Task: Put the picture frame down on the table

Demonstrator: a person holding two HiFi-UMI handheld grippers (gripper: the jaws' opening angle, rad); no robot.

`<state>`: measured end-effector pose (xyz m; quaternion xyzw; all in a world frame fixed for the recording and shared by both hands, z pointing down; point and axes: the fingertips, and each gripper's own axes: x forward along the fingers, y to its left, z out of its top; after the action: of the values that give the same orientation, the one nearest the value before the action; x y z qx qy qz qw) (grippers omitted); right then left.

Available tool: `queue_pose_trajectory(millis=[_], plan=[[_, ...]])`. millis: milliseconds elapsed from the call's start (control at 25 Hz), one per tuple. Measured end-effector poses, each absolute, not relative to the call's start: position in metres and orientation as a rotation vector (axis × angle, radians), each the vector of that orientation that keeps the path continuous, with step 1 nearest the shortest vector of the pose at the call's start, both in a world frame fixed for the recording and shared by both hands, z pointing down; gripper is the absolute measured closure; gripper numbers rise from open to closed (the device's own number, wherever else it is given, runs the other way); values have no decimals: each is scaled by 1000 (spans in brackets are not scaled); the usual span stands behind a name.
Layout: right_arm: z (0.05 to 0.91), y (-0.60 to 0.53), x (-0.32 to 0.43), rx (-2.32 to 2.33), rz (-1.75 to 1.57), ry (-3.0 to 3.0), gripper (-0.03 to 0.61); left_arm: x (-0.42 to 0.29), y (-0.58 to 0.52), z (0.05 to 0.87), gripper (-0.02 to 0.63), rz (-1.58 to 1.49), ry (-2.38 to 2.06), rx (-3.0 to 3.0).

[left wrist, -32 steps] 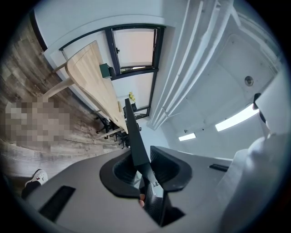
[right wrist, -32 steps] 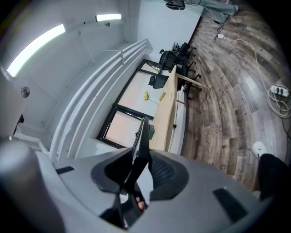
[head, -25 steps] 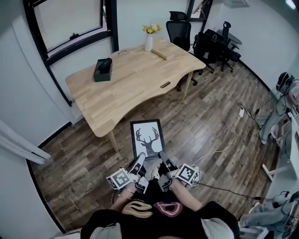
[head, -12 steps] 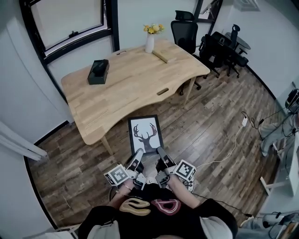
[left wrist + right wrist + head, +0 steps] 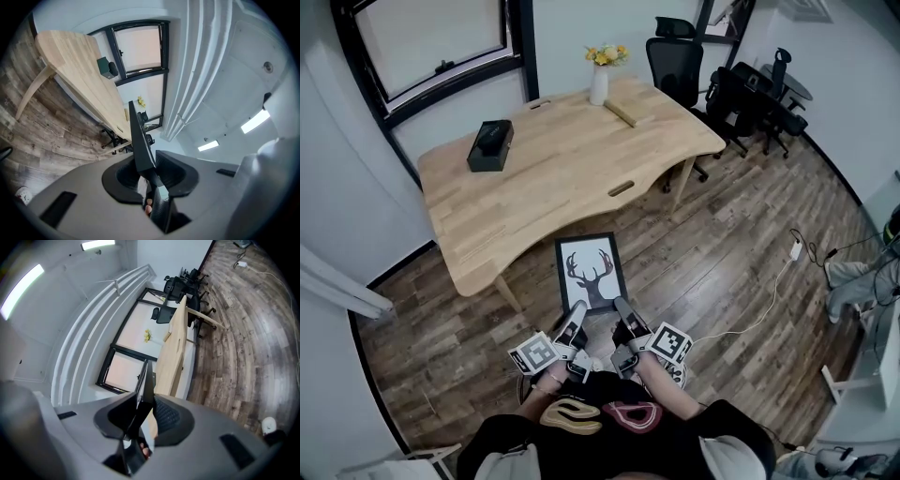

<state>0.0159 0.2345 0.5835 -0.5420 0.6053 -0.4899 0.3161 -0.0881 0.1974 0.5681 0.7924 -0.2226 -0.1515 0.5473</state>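
A black picture frame [image 5: 591, 272] with a deer print hangs in the air above the wood floor, just short of the table's near edge. My left gripper [image 5: 577, 314] is shut on its near left corner and my right gripper [image 5: 622, 310] is shut on its near right corner. In the left gripper view the picture frame [image 5: 139, 140] shows edge-on as a dark blade rising from between the jaws. The right gripper view gives the same edge-on picture frame [image 5: 146, 385] clamped in its jaws. The light wooden table [image 5: 562, 169] stands ahead.
On the table are a black box [image 5: 490, 144] at the left, a white vase with yellow flowers [image 5: 601, 77] at the far side and a wooden stick [image 5: 621, 113]. Black office chairs [image 5: 741, 89] stand at the back right. A white cable [image 5: 759, 291] lies on the floor.
The view has shifted slightly toward the table; the frame and both grippers sit a little closer to the table edge. Both grips are unchanged.
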Motion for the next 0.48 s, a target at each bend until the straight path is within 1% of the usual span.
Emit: queue_pose_trajectory(millis=[240, 480], plan=[[579, 227, 17, -1360, -1281, 1597, 463, -83, 193, 570, 518, -342, -538, 1887], [588, 222, 26, -1404, -1308, 1556, 463, -74, 183, 575, 518, -315, -519, 1890]])
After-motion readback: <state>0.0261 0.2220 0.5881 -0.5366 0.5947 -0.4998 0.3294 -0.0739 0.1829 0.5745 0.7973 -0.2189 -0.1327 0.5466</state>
